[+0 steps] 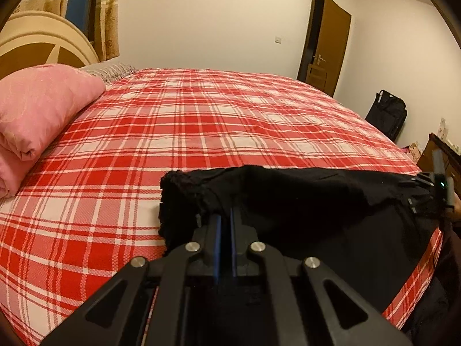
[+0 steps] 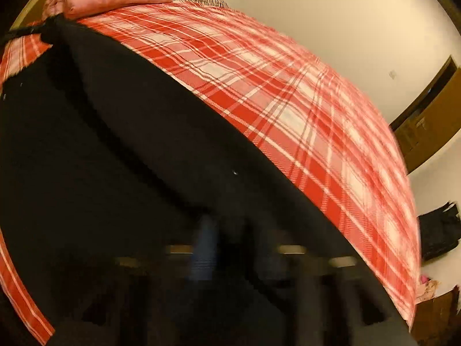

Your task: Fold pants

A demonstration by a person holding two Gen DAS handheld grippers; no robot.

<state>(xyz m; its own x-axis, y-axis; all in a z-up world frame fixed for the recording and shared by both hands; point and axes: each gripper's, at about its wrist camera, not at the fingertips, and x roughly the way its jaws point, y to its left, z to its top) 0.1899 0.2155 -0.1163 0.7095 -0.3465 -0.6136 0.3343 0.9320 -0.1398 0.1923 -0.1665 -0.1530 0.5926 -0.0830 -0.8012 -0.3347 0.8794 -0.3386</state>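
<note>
Black pants (image 1: 302, 201) hang stretched between my two grippers over the near side of the bed. In the left wrist view my left gripper (image 1: 225, 212) is shut on the pants' left end, its blue-edged fingers nearly together with fabric bunched around the tips. At the far right the right gripper (image 1: 419, 183) pinches the other end, a hand behind it. The right wrist view is motion-blurred. There the pants (image 2: 115, 144) fill the lower left, and my right gripper (image 2: 230, 227) is a dark blur under the cloth. The far corner is held by the left gripper (image 2: 47, 30).
The bed has a red and white plaid sheet (image 1: 201, 121). A folded pink quilt (image 1: 37, 109) lies at the headboard end. A black bag (image 1: 387, 112) stands by the wall beside a brown door (image 1: 328, 43). A wooden cabinet (image 1: 443, 155) is at the right edge.
</note>
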